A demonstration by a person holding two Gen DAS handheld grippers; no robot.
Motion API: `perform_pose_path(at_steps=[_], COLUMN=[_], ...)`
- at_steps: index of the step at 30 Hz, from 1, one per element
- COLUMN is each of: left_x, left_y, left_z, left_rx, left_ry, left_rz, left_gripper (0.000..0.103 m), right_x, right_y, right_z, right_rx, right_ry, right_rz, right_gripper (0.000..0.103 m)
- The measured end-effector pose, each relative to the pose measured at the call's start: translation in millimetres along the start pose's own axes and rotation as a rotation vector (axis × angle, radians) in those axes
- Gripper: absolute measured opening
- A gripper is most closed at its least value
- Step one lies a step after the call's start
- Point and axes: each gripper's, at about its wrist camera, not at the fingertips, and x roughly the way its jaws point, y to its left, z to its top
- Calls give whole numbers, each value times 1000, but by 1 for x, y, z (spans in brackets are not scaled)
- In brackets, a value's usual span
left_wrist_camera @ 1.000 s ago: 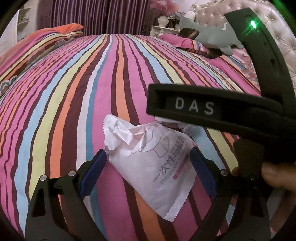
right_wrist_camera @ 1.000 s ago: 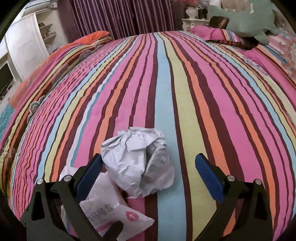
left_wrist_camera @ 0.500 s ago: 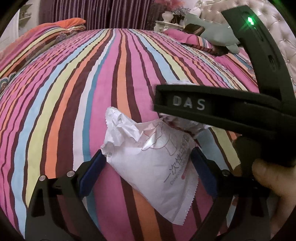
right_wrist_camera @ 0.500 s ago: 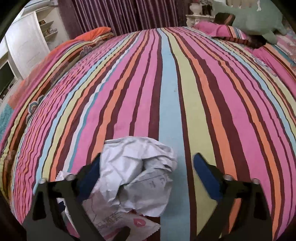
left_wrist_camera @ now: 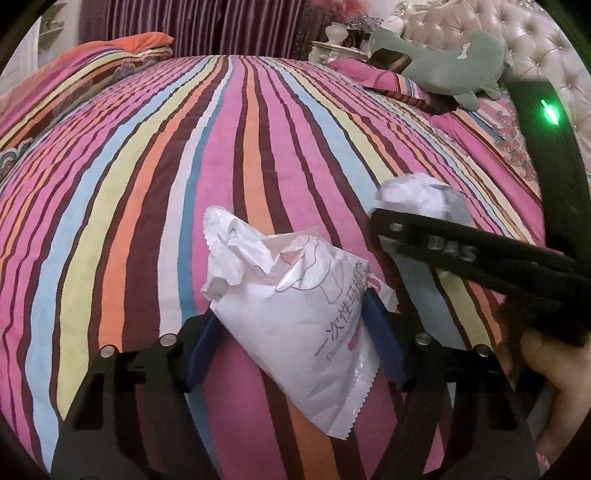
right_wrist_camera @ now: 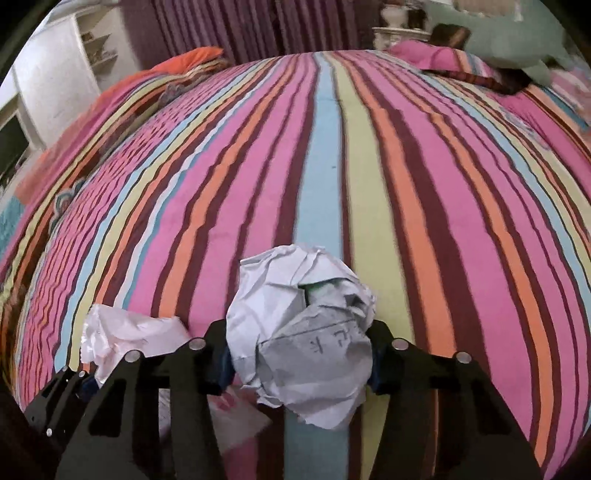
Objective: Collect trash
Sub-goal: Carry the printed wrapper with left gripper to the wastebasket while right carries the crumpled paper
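A torn white packet [left_wrist_camera: 295, 306] with printed characters lies on the striped bedspread [left_wrist_camera: 184, 166]. It sits between the blue pads of my left gripper [left_wrist_camera: 291, 332], whose jaws are closing and touch it on both sides. My right gripper [right_wrist_camera: 299, 354] is shut on a crumpled white paper ball [right_wrist_camera: 295, 306]. The left wrist view shows one of the right gripper's fingers [left_wrist_camera: 443, 251] at the right, with the ball [left_wrist_camera: 421, 195] sticking out above it. In the right wrist view the packet [right_wrist_camera: 125, 332] lies left of the ball.
A green plush toy [left_wrist_camera: 454, 62] and a pillow lie at the bed's far end, by a tufted headboard [left_wrist_camera: 480, 22]. A folded quilt [left_wrist_camera: 110, 55] rests at the far left. Purple curtains hang behind. A white cabinet [right_wrist_camera: 55, 85] stands left. A person's hand [left_wrist_camera: 546, 369] holds the right gripper.
The right gripper's jaws have closed on the paper ball. The left gripper's jaws have narrowed onto the packet. Seen from the left wrist, the right gripper has shifted right and uncovered the ball.
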Motion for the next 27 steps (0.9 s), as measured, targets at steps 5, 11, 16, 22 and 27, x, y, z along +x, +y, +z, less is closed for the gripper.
perform_pose_path(at_steps=[5,11,16,22,27], left_x=[-7,-21,-37,-69,-92], left_y=[3,5,5,7,13], left_z=[-3,-11,-23,-38,-56], left_rx=[-12,-7,9,9,14], left_ry=[-7,-3,10,-13,-13], left_rz=[11,13,0,9,18], left_gripper=[68,60,55,55,55], right_x=[-19,-44,-66,-88,-105], right_y=[-22,-40,-46,-36,-30], right_z=[-23,-48,-70,-97,-118], right_rx=[88,118,147,168,177], right_ry=[-21,-26,-25,-33,-34], right_rz=[5,6,18,31,45], right_gripper=[48,48,48,48,48])
